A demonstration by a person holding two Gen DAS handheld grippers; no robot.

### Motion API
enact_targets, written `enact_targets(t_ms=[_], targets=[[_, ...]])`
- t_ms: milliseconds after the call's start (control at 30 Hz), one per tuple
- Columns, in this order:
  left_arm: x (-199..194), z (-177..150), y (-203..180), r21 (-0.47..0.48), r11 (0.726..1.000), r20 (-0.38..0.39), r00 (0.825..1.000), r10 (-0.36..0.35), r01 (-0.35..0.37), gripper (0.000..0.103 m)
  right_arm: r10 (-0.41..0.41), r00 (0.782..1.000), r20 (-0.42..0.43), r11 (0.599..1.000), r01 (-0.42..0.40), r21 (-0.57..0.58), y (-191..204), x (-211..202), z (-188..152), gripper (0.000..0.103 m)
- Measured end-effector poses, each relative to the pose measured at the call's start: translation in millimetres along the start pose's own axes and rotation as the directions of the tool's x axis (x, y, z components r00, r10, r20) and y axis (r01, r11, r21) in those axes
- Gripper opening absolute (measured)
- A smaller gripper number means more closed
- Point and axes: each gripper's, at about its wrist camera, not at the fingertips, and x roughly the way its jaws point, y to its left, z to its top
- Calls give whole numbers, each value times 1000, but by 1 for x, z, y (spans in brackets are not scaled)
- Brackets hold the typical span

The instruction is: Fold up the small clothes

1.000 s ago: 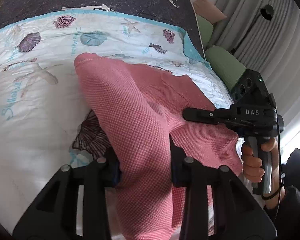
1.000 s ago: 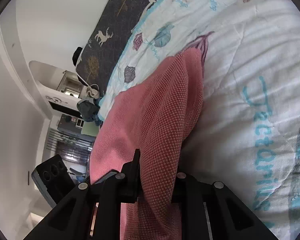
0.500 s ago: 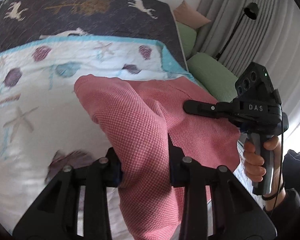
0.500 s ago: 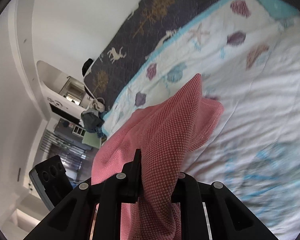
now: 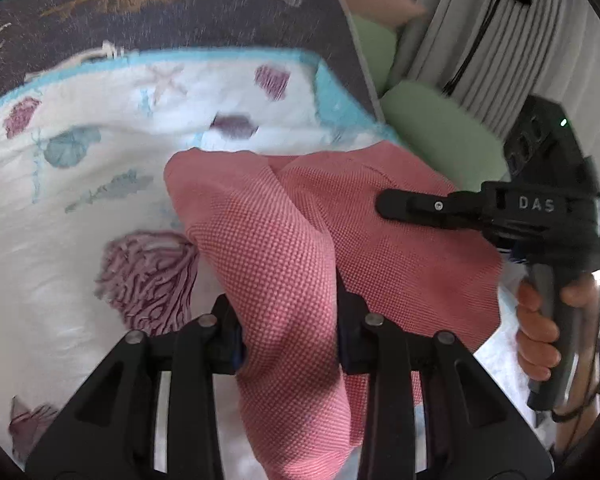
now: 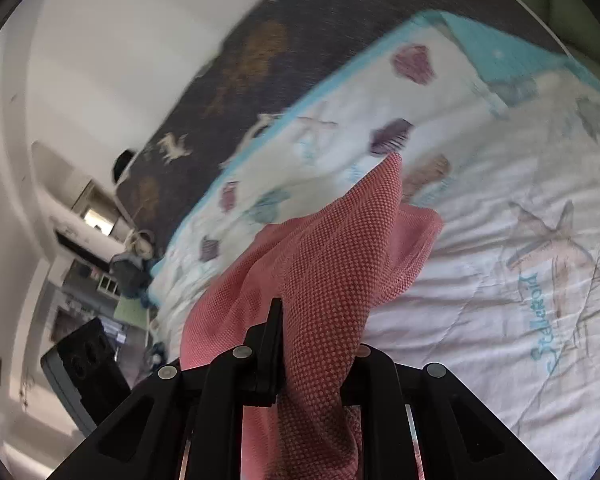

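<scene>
A pink waffle-knit garment is held up off the white seashell-print quilt, bunched between both grippers. My left gripper is shut on a thick fold of it at the bottom of the left wrist view. To the right there, the right gripper reaches in from a person's hand, its tip against the cloth's far edge. In the right wrist view the right gripper is shut on another fold of the garment, whose far end trails toward the quilt.
A dark blanket with deer and trees covers the bed's head end. Green cushions and grey curtains stand at the right. The right wrist view shows a white wall, shelves and the left gripper's body at lower left.
Both grippers have travelled across the bed toward its head end, carrying the pink garment; the quilt's patterns have slid by underneath. More of the garment is lifted off the quilt. Both grips are unchanged.
</scene>
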Motion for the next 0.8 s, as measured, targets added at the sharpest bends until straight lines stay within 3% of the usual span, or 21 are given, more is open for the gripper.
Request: enact_targets(t_ms=[67, 133, 300, 400, 500, 533, 600, 633, 700, 800], targets=[[24, -10, 3, 20, 999, -71, 997, 31, -30, 38, -17, 1000, -24, 999, 18, 29, -17, 16, -4, 15], [31, -16, 5, 38, 999, -89, 996, 22, -19, 41, -35, 998, -51, 998, 38, 58, -34, 33, -12, 15], [31, -16, 14, -28, 999, -116, 992, -44, 41, 44, 127, 991, -42, 967, -114, 228, -81, 42, -25, 17], [28, -19, 13, -15, 999, -105, 994, -37, 36, 45, 135, 991, -24, 963, -126, 237, -83, 42, -28, 17], [24, -16, 18, -60, 996, -125, 990, -69, 62, 48, 78, 996, -32, 966, -67, 249, -73, 36, -27, 21], [19, -16, 21, -83, 994, -143, 986, -87, 75, 48, 49, 998, -38, 967, -38, 254, -69, 32, -26, 28], [5, -17, 25, -90, 993, -167, 982, -89, 75, 48, -61, 997, -37, 967, 68, 244, -58, 15, -24, 35], [-5, -20, 25, -73, 996, -170, 983, -65, 53, 48, -153, 987, 42, 970, 142, 198, -42, -9, -26, 35], [-26, -32, 22, -20, 1000, -175, 985, 17, -21, 48, -211, 965, 157, 968, 185, 168, -19, -47, -32, 35], [-70, -50, 20, 14, 995, -145, 984, 104, -103, 44, -214, 962, 172, 973, 195, 122, 15, -85, -43, 35]])
